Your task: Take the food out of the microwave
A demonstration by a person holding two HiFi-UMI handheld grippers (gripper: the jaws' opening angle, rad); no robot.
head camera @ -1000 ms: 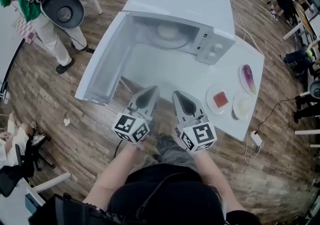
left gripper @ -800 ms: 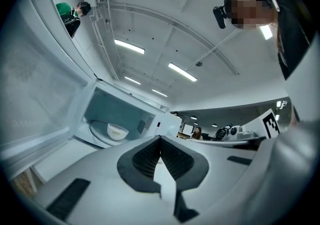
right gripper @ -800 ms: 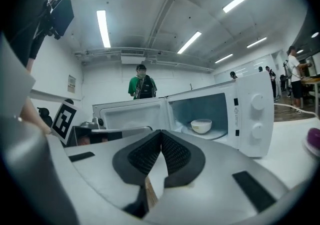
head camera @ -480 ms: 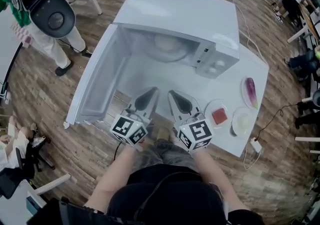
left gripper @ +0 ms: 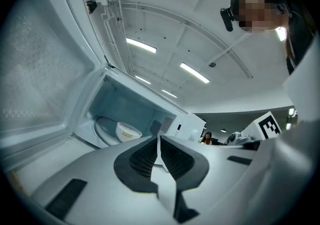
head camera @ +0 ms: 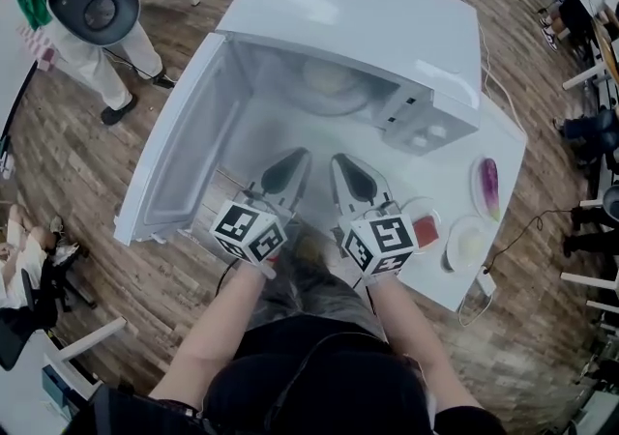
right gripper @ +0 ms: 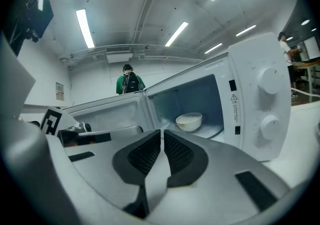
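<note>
White desk (head camera: 453, 180): microwave (head camera: 368, 17), door swung open, white bowl (right gripper: 189, 120) on turntable inside; left gripper (head camera: 288, 164) and right gripper (head camera: 346, 170) before opening, jaws together, empty

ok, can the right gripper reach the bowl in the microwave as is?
Likely yes: door hangs wide open, nothing between right gripper and bowl. Jaws are shut; must open first.
</note>
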